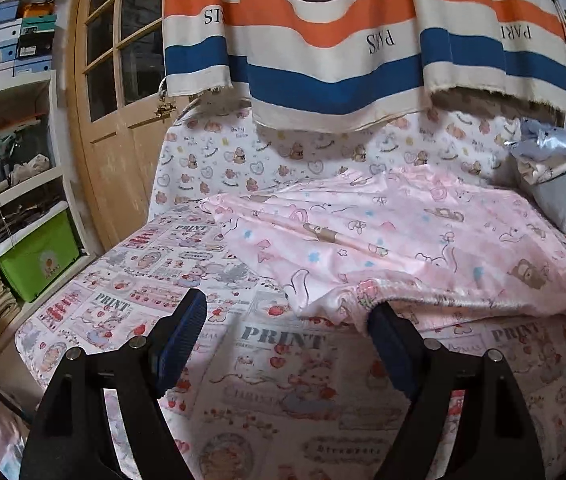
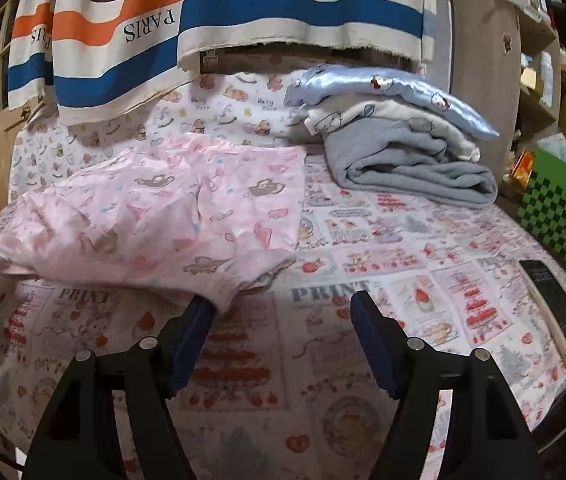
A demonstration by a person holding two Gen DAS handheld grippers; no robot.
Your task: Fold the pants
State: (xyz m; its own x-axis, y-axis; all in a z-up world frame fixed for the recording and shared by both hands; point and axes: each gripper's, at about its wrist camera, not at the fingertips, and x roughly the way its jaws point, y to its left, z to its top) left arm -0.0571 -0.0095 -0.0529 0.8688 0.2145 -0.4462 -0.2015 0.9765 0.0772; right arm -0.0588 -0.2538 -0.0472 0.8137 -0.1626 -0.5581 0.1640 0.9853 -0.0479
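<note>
The pink printed pants [image 1: 383,240] lie folded over on the printed table cover [image 1: 267,380], legs reaching toward the back. My left gripper [image 1: 285,320] is open, its right finger [image 1: 387,336] just under the near hem, its left finger [image 1: 187,320] over bare cover. In the right wrist view the pants [image 2: 163,224] lie left of centre. My right gripper [image 2: 283,316] is open, its left finger [image 2: 199,320] touching the near corner of the pants. Neither holds cloth.
A stack of folded clothes [image 2: 403,148] sits at the back right, also in the left wrist view [image 1: 563,192]. A striped cloth [image 1: 343,40] hangs behind. A phone [image 2: 559,312] lies near the right edge by a green basket [image 2: 563,208]. Shelves and a green box [image 1: 35,260] stand left.
</note>
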